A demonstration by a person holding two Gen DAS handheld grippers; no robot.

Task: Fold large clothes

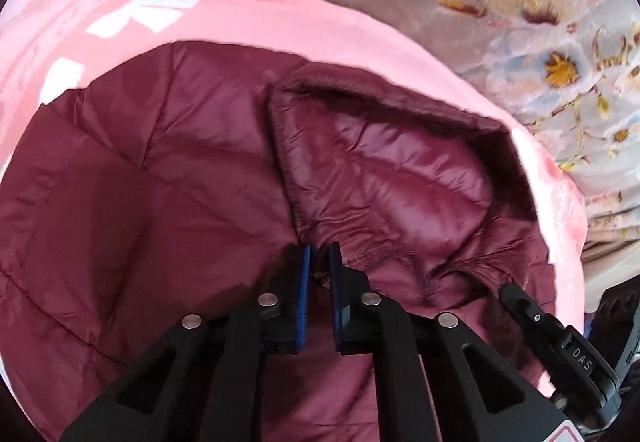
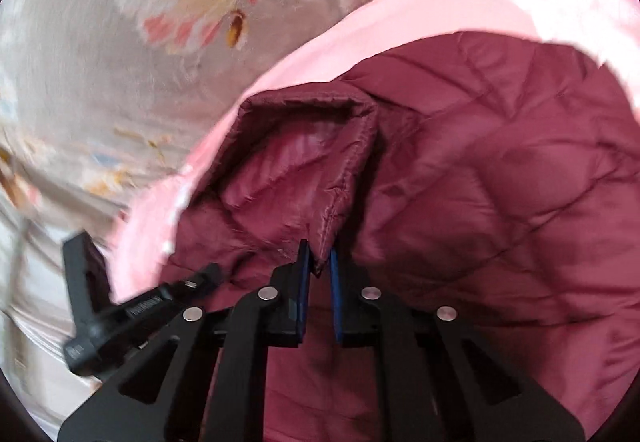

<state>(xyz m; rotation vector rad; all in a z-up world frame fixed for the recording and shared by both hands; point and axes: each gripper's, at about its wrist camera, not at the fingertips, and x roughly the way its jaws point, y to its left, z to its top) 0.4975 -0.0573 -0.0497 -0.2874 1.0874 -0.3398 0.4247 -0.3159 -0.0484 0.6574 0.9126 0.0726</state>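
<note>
Both the left claw [image 1: 319, 256] and the right claw [image 2: 319, 256] are grasping the maroon jacket [image 1: 140, 181] edge; folding is seeming only half done.

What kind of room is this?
Probably a bedroom: the maroon quilted jacket lies on a pink garment over a flowered bedspread, soft and wrinkled like a bed.

Setting: home, most likely a bedroom. Evidence: soft floral-print bedspread [image 1: 532, 53] [image 2: 120, 53], grey-beige with pink and white blossoms, creased like bedding. On it lies a pink garment [image 1: 248, 17] [image 2: 360, 41]; on that, a maroon quilted jacket [image 1: 160, 169] [image 2: 500, 181].
</note>
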